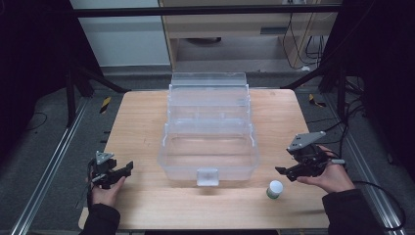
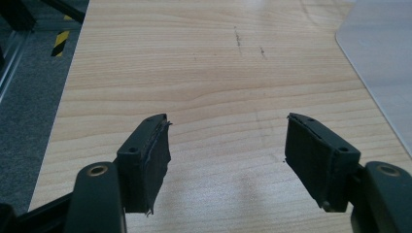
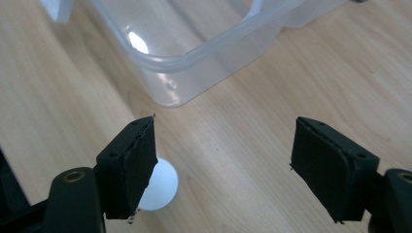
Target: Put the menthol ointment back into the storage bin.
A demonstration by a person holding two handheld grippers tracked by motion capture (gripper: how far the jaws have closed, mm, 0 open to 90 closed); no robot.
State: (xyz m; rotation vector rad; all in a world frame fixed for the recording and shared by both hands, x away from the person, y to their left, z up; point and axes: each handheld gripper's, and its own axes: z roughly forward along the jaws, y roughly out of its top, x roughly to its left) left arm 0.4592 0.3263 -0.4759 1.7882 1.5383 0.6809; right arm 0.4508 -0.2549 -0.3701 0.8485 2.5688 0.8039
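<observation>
A: Risk first. We hold the right tongs (image 1: 286, 171) spread wide and empty, low over the bench (image 1: 142, 122), with the small white-capped bottle (image 1: 274, 189) just beside them, nearer our edge. We judge that a careless sweep of the near jaw would tip the bottle, since it stands upright on a narrow base and would likely roll once down.

B: Agreed. We also note the clear plastic box (image 1: 209, 147) standing open at mid-bench. Its walls are transparent, so we could misjudge the rim and strike it with a jaw.

A: And the left tongs (image 1: 122, 172)?

B: We hold them equally wide and empty near the left edge of the bench, well apart from the box. We see little hazard there.

A: Differences between views. The high view gives us the whole layout: box, bottle and both hands. The right gripper view shows the white cap (image 3: 159, 187) partly behind the left-hand jaw, and the rounded box corner (image 3: 175, 92) just ahead.

B: The left gripper view adds bare wood grain between the jaws and a frosted box edge (image 2: 384, 63) at upper right.
</observation>
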